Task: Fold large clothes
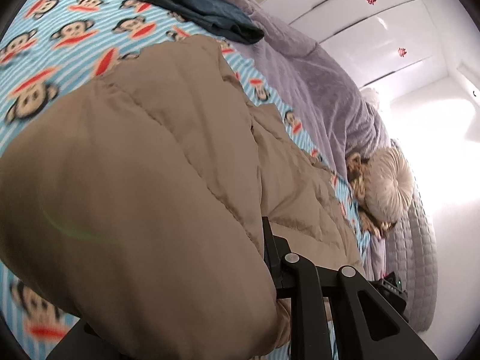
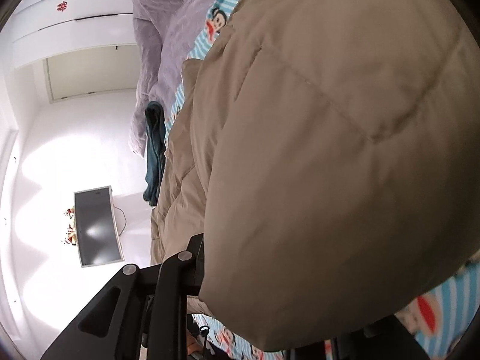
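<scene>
The left tongs (image 1: pixel 270 273) are closed narrow on a thick fold of the tan padded coat (image 1: pixel 144 180). Only one dark finger (image 1: pixel 266 240) shows beside the cloth; the other one is hidden under the puffed fabric. The right tongs (image 2: pixel 199 270) grip the same coat (image 2: pixel 330 150) in the same way, with one finger (image 2: pixel 196 258) visible at the edge of the fold and the other covered. In both wrist views the coat swells up close to the lens and fills most of the picture, so the exact place where the pads press cannot be seen.

The coat lies on the bed, over a blue striped sheet (image 1: pixel 75 30) with a monkey print, and the held part is raised above this sheet. Beyond it, a dark teal garment (image 1: pixel 204 12) lies on the sheet, touching the edge of a lilac plush blanket (image 1: pixel 315 84). Near the blanket's end rest a round cream cushion (image 1: pixel 387 186) and something brown and patterned (image 1: pixel 360 180) just beside it, too unclear to name.

In the right wrist view a flat dark screen (image 2: pixel 96 225) is against the white wall, and white cupboard doors (image 2: pixel 75 15) carry a small red ornament. The sheet's print is blurred at the picture edges.
</scene>
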`<state>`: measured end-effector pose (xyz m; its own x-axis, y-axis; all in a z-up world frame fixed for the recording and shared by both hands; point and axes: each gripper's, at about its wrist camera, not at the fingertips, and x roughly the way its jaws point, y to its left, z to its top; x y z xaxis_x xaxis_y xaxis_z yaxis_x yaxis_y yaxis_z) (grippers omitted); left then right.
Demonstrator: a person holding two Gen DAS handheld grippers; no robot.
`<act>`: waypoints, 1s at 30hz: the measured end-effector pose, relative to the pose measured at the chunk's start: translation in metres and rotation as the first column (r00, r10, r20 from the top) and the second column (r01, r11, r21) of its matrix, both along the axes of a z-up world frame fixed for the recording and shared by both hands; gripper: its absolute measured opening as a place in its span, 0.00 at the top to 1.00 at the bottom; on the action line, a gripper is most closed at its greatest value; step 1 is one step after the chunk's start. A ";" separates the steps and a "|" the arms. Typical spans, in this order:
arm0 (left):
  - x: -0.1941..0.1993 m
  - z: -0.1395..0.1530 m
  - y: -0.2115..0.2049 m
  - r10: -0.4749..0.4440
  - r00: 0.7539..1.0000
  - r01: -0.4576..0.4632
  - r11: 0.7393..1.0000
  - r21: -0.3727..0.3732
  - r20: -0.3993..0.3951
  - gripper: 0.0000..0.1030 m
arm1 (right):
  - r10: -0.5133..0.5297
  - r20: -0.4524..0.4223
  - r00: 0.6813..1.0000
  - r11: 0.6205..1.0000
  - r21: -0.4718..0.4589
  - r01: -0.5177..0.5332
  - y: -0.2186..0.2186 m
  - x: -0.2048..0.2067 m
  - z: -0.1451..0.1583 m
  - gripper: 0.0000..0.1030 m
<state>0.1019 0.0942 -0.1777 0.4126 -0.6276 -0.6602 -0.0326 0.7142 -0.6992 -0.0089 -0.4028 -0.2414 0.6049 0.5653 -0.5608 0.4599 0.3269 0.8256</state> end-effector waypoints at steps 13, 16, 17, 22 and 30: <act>-0.125 -0.037 0.034 -0.081 0.982 0.092 0.994 0.059 -0.171 0.77 | -0.026 -0.127 0.992 0.997 0.070 0.035 0.019 -0.123 -0.025 0.75; -0.132 -0.052 0.038 -0.068 0.975 0.080 0.996 0.047 -0.213 0.77 | -0.024 -0.161 0.987 0.997 0.064 0.035 0.021 -0.127 -0.041 0.74; -0.132 -0.055 0.038 -0.064 0.973 0.076 0.996 0.046 -0.221 0.77 | -0.027 -0.171 0.985 0.997 0.070 0.040 0.020 -0.127 -0.046 0.74; -0.133 -0.052 0.034 -0.064 0.971 0.084 0.993 0.079 -0.229 0.77 | -0.020 -0.178 0.984 0.997 0.064 0.032 0.023 -0.125 -0.047 0.71; -0.128 -0.044 0.029 -0.052 0.968 0.075 0.993 0.088 -0.247 0.77 | -0.020 -0.192 0.981 0.997 0.075 0.035 0.027 -0.127 -0.037 0.66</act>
<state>-0.0262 0.1235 -0.2219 0.1926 -0.5763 -0.7942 -0.1464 0.7834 -0.6040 -0.1355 -0.3754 -0.2782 0.5065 0.5964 -0.6227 0.6198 0.2502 0.7438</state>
